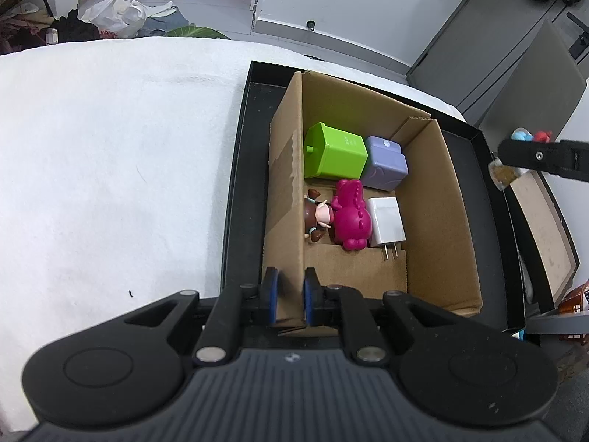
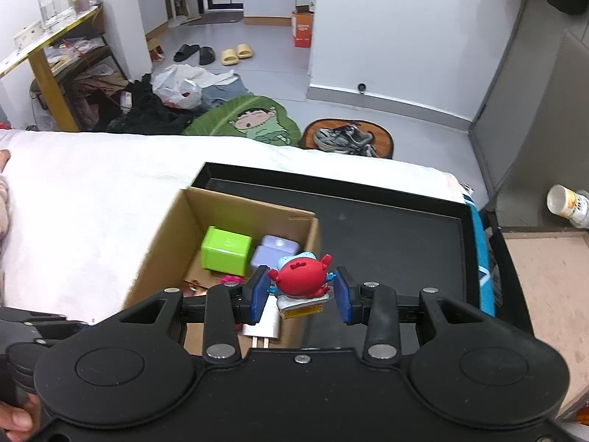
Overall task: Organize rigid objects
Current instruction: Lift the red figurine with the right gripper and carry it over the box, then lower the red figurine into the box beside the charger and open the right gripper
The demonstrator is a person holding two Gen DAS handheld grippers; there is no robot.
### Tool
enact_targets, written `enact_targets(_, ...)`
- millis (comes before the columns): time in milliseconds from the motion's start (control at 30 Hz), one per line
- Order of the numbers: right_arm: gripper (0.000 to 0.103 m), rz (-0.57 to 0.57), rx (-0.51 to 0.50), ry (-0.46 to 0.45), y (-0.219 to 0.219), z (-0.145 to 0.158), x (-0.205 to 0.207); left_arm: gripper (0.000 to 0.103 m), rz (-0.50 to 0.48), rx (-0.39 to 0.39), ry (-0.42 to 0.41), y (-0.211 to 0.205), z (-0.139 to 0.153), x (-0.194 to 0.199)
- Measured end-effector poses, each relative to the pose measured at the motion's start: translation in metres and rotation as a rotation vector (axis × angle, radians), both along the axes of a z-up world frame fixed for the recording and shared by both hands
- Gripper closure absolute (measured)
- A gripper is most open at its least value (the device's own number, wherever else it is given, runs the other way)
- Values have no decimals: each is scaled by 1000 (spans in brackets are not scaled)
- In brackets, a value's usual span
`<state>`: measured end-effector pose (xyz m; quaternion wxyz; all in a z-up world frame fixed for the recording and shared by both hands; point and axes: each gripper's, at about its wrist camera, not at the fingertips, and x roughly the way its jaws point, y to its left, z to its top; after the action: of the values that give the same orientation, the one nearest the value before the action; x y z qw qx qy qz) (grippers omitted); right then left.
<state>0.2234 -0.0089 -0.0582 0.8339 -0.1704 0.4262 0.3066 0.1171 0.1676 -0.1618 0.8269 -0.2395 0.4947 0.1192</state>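
A cardboard box (image 1: 438,199) stands inside a black tray (image 1: 246,169) on a white-covered table. In it lie a green block (image 1: 335,153), a lilac block (image 1: 384,164), a magenta toy (image 1: 349,213), a small brown-haired figure (image 1: 316,215) and a white charger (image 1: 386,223). My left gripper (image 1: 291,296) is shut on the box's left wall (image 1: 287,199). My right gripper (image 2: 302,294) is shut on a red and blue figure (image 2: 300,280) with a clear yellow base, held above the box's right wall (image 2: 309,243). It also shows at the right edge of the left wrist view (image 1: 530,136).
The black tray's bare floor (image 2: 386,243) lies right of the box. A wooden board (image 2: 545,287) and a white cup (image 2: 567,202) are off the table to the right. White cloth (image 1: 110,165) covers the table to the left. Clutter lies on the floor beyond.
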Motion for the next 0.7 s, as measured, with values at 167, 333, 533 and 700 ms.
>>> enact_targets(167, 66, 23, -1, 7, 16, -2, -9, 90, 0, -6, -1, 1, 0, 0)
enact_targets(333, 66, 49, -16, 16, 29, -8, -20, 90, 1, -13, -6, 2, -1, -1)
enact_targets(533, 66, 68, -32, 41, 40, -16, -28, 90, 2, -22, -11, 3, -2, -1)
enact_targets(700, 66, 70, -42, 85, 46, -29, -31, 90, 5, -30, -15, 4, -1, -3)
